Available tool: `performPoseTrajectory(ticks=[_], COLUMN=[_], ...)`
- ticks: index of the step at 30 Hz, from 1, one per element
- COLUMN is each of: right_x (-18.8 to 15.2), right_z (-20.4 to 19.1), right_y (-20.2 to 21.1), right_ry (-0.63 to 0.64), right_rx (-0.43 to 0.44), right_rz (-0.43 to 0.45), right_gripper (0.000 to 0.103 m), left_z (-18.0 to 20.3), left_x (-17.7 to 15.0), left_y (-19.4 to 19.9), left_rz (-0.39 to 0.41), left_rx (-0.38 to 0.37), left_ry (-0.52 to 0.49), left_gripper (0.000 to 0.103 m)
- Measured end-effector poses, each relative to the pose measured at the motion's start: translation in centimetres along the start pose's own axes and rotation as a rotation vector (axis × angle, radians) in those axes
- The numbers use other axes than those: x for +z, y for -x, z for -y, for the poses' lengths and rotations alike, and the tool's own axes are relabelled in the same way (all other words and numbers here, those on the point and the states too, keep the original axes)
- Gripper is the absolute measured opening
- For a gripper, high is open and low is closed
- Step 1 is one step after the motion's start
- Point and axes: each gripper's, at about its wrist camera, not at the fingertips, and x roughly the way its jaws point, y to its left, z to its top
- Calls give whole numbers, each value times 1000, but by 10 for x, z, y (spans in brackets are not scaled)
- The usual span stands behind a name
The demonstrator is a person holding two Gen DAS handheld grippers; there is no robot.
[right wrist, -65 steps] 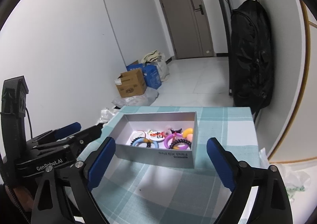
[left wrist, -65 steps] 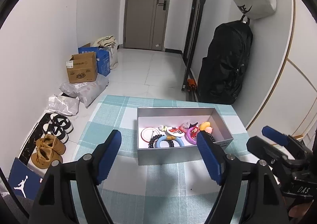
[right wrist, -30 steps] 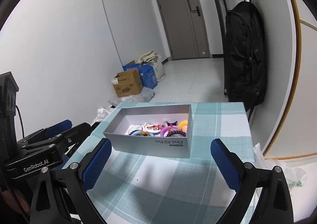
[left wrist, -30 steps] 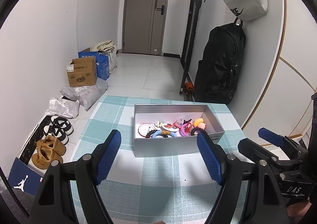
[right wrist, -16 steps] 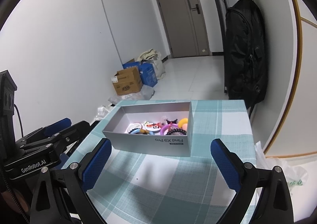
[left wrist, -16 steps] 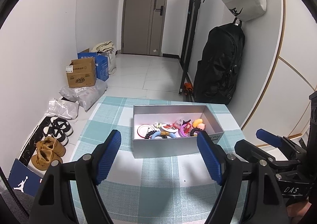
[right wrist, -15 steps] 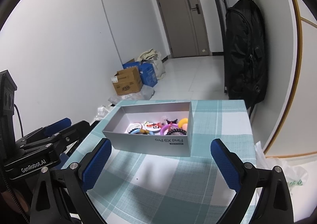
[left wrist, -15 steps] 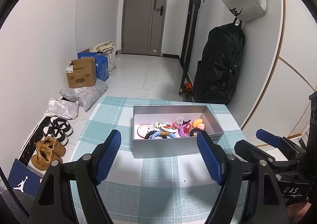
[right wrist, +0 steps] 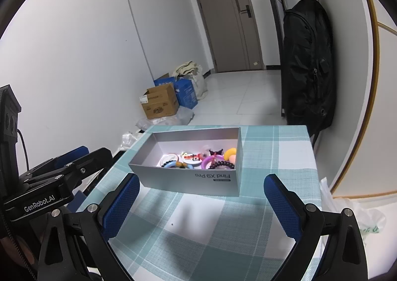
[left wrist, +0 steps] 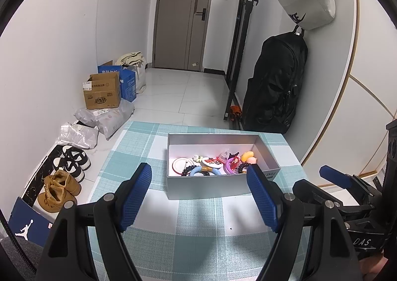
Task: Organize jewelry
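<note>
A grey open box [left wrist: 211, 188] stands on a teal checked tablecloth [left wrist: 188, 231]; it also shows in the right wrist view [right wrist: 198, 179]. Inside lie several pieces of jewelry: a blue bangle [left wrist: 206, 171], a purple ring [left wrist: 232, 165], black beads [left wrist: 242, 169], a white disc [left wrist: 180, 165] and a yellow charm [left wrist: 247, 156]. My left gripper [left wrist: 198, 196] is open and empty, in front of the box. My right gripper [right wrist: 201, 206] is open and empty, also short of the box. Each gripper shows at the edge of the other's view.
The table ends just past the box; beyond is tiled floor. Cardboard boxes [left wrist: 101, 94], plastic bags [left wrist: 109, 117] and shoes [left wrist: 59, 186] lie at the left. A black backpack [left wrist: 275, 87] hangs at the right wall. A white bag [right wrist: 352, 216] lies right of the table.
Both grippers have drawn back from the box and risen a little; the box looks smaller and farther. Both stay open and empty. The box and jewelry have not moved.
</note>
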Motion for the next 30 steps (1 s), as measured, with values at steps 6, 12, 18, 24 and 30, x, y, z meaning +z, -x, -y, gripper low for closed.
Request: performPoseTrajectory(ticks=[6, 12, 18, 24, 30], right_x=[0, 0, 0, 0, -2], right_z=[0, 0, 0, 0, 0], right_y=[0, 0, 0, 0, -1], right_ry=[0, 1, 1, 1, -2], right_rx=[-1, -1, -1, -1, 1], right_rz=[0, 0, -1, 0, -3], right_gripper=[101, 101, 101, 101, 101], left_z=[0, 1, 1, 2, -1], left_x=[1, 1, 2, 2, 1], left_y=[1, 2, 2, 1, 1], left_rz=[8, 15, 13, 12, 4], left_rx=[0, 2, 1, 15, 10], left_ry=[-2, -1, 3, 4, 28], left_gripper=[75, 75, 75, 75, 75])
